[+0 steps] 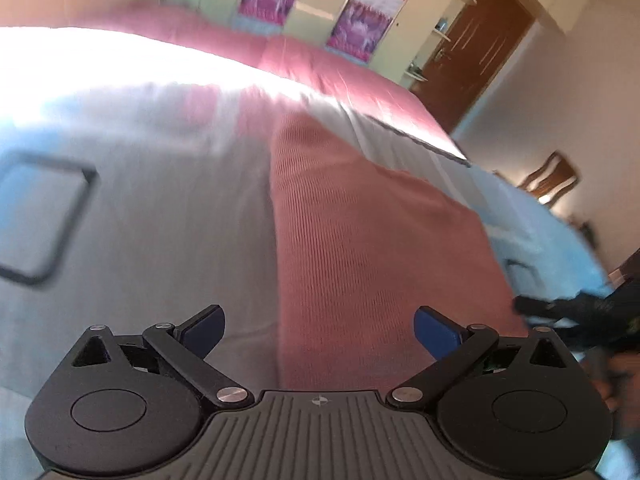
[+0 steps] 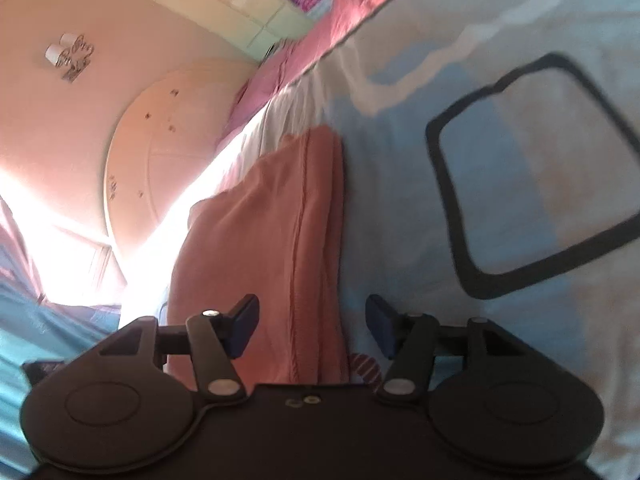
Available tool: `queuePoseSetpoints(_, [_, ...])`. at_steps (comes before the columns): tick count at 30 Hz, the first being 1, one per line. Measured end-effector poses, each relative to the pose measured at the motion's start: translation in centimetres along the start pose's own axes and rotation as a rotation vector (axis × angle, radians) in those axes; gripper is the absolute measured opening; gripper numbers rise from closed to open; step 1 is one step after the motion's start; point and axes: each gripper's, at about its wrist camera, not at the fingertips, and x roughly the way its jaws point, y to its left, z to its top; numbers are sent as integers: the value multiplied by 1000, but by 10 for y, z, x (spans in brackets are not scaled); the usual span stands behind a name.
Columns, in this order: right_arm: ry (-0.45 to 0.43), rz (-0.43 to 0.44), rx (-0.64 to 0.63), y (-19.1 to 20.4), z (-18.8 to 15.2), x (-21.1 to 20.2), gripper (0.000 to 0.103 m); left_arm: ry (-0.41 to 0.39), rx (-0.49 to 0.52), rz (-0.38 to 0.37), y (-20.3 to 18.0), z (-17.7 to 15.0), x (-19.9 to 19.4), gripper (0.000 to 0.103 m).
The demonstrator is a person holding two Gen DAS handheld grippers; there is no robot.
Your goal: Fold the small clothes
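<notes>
A pink ribbed garment (image 1: 360, 232) lies folded in a long strip on the pale blue bedsheet (image 1: 160, 220). My left gripper (image 1: 319, 331) hovers open just above its near end, fingers apart on either side of the cloth, holding nothing. In the right wrist view the same pink garment (image 2: 272, 232) shows its folded layers and a seam running away from me. My right gripper (image 2: 312, 326) is open over the garment's right edge, one blue pad (image 2: 242, 326) above the cloth, the other pad (image 2: 380, 326) over the sheet.
The sheet has black square outlines printed on it (image 2: 532, 176). A pink blanket (image 1: 320, 68) covers the far part of the bed. A cream wardrobe with purple posters (image 1: 360, 20), a brown door (image 1: 476, 48) and a rounded headboard (image 2: 168, 148) stand beyond. The other gripper's dark body (image 1: 580, 312) is at right.
</notes>
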Motion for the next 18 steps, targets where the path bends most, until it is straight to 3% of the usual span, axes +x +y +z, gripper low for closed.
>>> queuePoseSetpoints(3, [22,10,-19,2,4,7,57,42,-27,-43,5,0,19,100])
queuePoseSetpoints(7, [30,16,-54,8,8,14,57,45,29,-21,-12,6,38,100])
queuePoseSetpoints(9, [28,-9,-94,20,8,23,56,55,100,21,-28,11,48,90])
queuePoseSetpoints(11, [29,-112,-226,43,6,31,32,71,169,46,-47,18,54,69])
queuePoseSetpoints(12, [32,-197,-323,60,2,37,27,70,200,72,-56,22,52,63])
queuePoseSetpoints(14, [23,-277,-400,83,-5,43,19,52,298,122,-72,26,43,43])
queuePoseSetpoints(18, [-59,-379,-540,137,-26,40,18,22,433,149,-83,24,13,37])
